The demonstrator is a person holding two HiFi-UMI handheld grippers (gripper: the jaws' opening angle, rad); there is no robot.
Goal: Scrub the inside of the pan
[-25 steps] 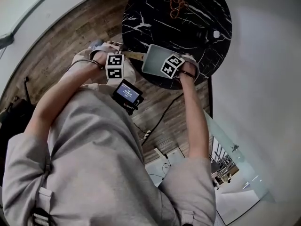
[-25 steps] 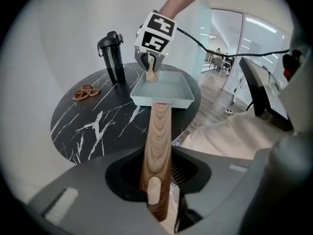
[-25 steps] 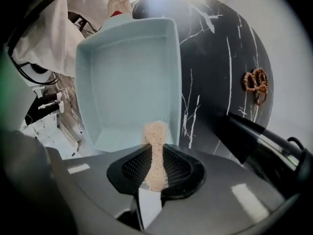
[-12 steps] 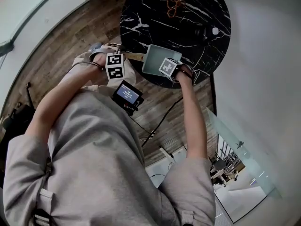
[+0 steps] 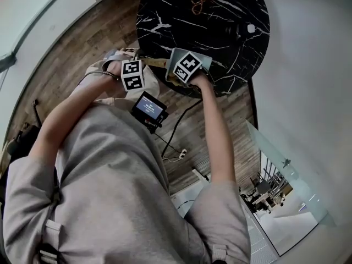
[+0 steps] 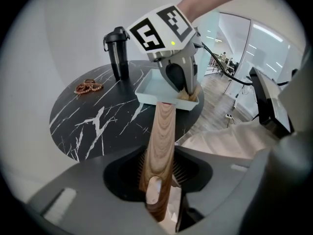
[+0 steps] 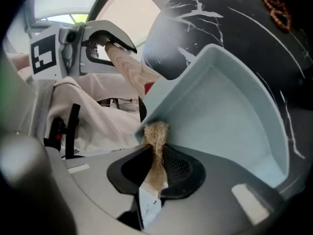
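A pale blue square pan (image 6: 151, 89) sits at the near edge of the round black marble table (image 5: 231, 15). Its wooden handle (image 6: 164, 131) overhangs the edge and runs between the jaws of my left gripper (image 6: 157, 175). Those jaws have just been opening a little, but the pads still touch the handle's sides. My right gripper (image 7: 155, 165) is shut on a tan fibrous scrubber (image 7: 156, 141). The scrubber's tip sits at the pan's (image 7: 230, 111) near corner, by the handle (image 7: 132, 70). In the head view the right gripper's marker cube hides much of the pan (image 5: 204, 59).
A black bottle (image 6: 117, 45) and a brown beaded ring (image 6: 88, 87) stand on the table's far side. A small screen device (image 5: 148, 109) hangs at the person's chest. Wooden floor with a cable (image 5: 181, 125) lies below the table edge.
My right gripper has swept left across the pan, from its right side to the corner by the handle, rolling as it went. The left gripper has stayed where it was.
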